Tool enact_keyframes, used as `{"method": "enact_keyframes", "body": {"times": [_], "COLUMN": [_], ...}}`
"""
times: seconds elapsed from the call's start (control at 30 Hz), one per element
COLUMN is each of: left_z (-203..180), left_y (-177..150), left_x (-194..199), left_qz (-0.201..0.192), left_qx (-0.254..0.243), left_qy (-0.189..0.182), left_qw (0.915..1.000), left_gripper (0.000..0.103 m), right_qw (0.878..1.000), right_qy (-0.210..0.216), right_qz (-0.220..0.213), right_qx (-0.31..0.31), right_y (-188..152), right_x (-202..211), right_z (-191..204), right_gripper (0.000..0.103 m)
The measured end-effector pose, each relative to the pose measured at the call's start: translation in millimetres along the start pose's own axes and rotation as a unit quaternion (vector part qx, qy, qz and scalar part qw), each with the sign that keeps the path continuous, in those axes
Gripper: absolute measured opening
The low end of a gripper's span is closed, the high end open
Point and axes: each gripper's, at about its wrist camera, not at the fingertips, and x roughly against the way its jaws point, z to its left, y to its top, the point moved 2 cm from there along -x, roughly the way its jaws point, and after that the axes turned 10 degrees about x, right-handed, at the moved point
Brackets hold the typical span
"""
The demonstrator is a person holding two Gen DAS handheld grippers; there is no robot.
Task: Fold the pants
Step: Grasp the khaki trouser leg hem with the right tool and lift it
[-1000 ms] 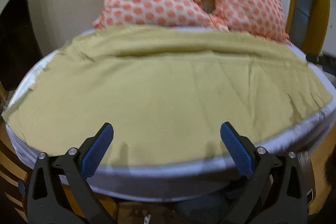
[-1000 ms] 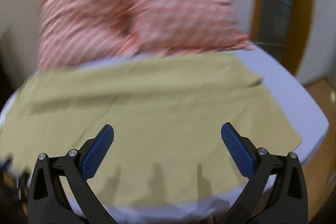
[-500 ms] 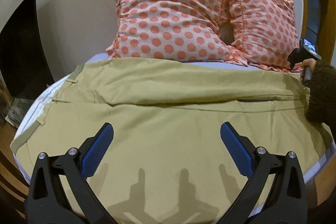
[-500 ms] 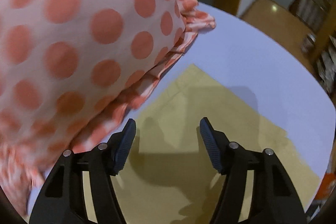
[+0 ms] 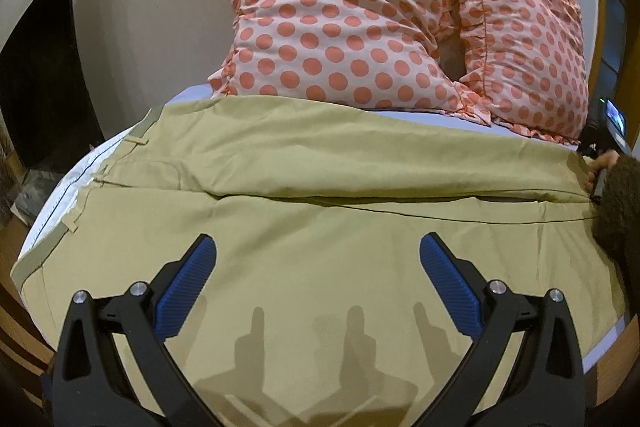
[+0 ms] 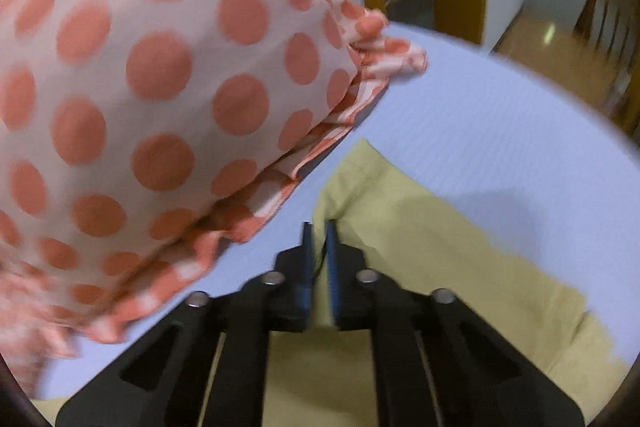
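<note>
From my left wrist, my left gripper [image 5: 318, 283] hangs with its fingers spread wide and holding nothing, above the tan pants [image 5: 320, 195] that lie spread flat over the bed [image 5: 192, 93], waistband toward nine o'clock, and two spotted pillows [image 5: 344, 27] stand at twelve o'clock against the wall. From my right wrist, my right gripper [image 6: 319, 239] is pinched tight on a raised corner of the pants [image 6: 440, 251], with a pillow [image 6: 160, 87] close by at ten o'clock.
</note>
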Motion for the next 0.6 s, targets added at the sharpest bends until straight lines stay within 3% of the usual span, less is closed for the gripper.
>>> {"method": "enact_keyframes", "body": {"times": [0.1,0.17,0.3,0.4,0.5,0.57,0.6], "left_z": [11,18,34,38,38,37,37], "left_y": [0,2,13,26,41,48,53], "left_x": [13,20,27,26,20,13,7], "left_qz": [-0.015,-0.025,-0.04,-0.048,-0.046,-0.038,-0.031], "left_qx": [0.016,0.031,0.059,0.058,0.062,0.068,0.073], "left_qy": [-0.007,-0.018,-0.036,-0.031,-0.057,-0.077,-0.093], "left_qw": [0.9997,0.999,0.9968,0.9967,0.9954,0.994,0.9925], "left_gripper": [0.101,0.101,0.101,0.101,0.101,0.101,0.101], "right_qw": [0.992,0.982,0.964,0.966,0.968,0.967,0.966], "right_qy": [0.104,0.164,0.238,0.239,0.239,0.24,0.241], "right_qz": [-0.048,-0.086,-0.111,-0.078,-0.004,0.026,0.033], "right_qx": [-0.049,-0.042,-0.04,-0.053,-0.071,-0.079,-0.083], "right_y": [-4,-15,-82,-142,-166,-179,-182], "right_x": [36,76,167,208,193,193,191], "right_z": [-33,-55,-90,-108,-120,-123,-122], "right_gripper": [0.004,0.004,0.004,0.004,0.006,0.021,0.042]}}
